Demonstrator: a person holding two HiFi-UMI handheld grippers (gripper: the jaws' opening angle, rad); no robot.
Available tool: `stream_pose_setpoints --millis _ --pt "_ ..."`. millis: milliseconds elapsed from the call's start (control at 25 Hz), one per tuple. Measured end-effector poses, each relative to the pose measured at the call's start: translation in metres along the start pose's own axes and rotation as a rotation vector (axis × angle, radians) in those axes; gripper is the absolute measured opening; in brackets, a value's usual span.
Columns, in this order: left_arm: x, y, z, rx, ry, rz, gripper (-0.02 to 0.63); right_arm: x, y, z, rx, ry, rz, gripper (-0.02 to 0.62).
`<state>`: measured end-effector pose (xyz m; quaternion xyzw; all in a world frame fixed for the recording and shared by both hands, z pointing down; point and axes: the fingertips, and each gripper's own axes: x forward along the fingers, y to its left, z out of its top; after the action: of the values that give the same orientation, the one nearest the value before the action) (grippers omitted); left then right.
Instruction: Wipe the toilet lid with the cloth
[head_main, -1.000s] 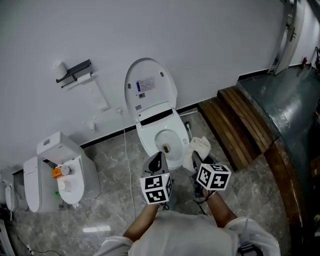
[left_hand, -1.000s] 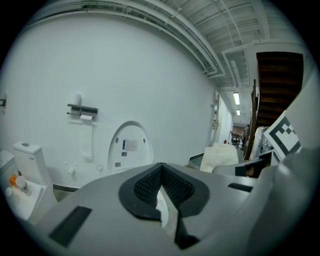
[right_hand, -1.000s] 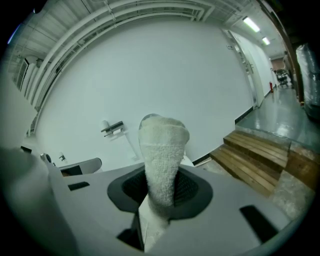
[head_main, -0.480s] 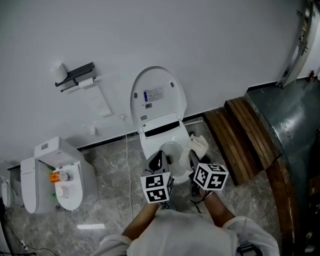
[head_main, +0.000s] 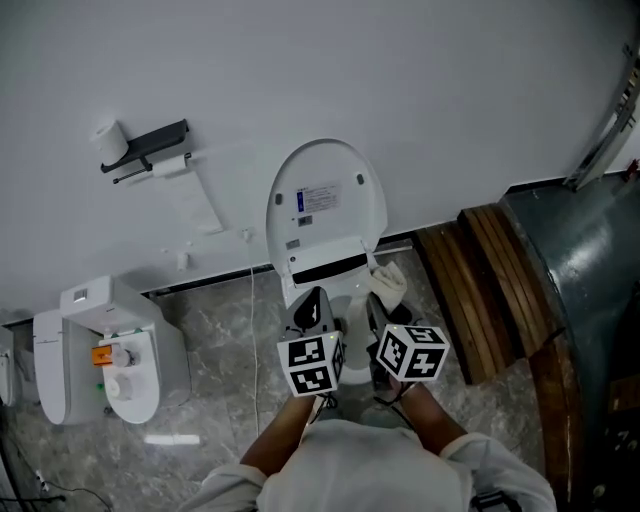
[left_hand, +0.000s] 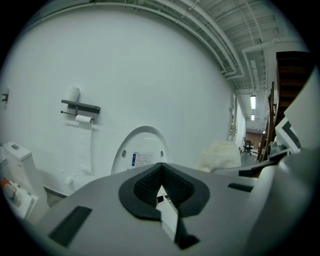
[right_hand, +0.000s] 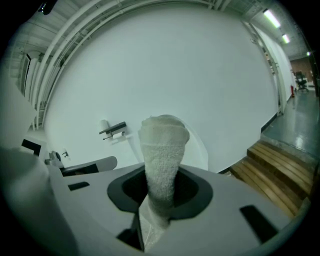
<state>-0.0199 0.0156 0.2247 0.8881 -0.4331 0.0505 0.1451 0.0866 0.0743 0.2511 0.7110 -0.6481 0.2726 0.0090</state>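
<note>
Right gripper view shows the right gripper (right_hand: 159, 202) pinching the cloth (right_hand: 163, 150) near the upright toilet lid (head_main: 326, 205); the left gripper (left_hand: 163, 194) is pressed together, empty.

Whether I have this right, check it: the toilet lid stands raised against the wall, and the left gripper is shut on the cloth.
One thing is wrong: the right gripper, not the left, is shut on the cloth, as the right gripper view shows. The left gripper is shut with nothing between its jaws. The toilet lid does stand raised against the wall.
</note>
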Motion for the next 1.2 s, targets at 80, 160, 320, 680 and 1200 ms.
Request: stream_pose_setpoints --millis 80,160,320,680,1200 --pt "0.012 0.002 0.001 -0.009 -0.001 0.016 -0.003 0.01 -0.002 0.0 -0.009 0.018 0.013 0.097" --pt "0.025 0.005 0.0 -0.01 -0.006 0.04 -0.003 0.024 -0.007 -0.001 -0.015 0.039 0.028 0.097" --pt "0.047 0.008 0.003 -0.033 0.005 0.083 -0.003 0.054 -0.013 0.011 -0.03 0.066 0.07 0.097" --pt "0.111 0.023 0.05 0.02 -0.051 0.138 -0.003 0.142 -0.004 0.062 -0.06 0.046 0.217 0.097" --pt "0.219 0.132 0.062 0.079 -0.102 0.238 -0.003 0.324 0.06 0.091 -0.111 -0.006 0.405 0.097"
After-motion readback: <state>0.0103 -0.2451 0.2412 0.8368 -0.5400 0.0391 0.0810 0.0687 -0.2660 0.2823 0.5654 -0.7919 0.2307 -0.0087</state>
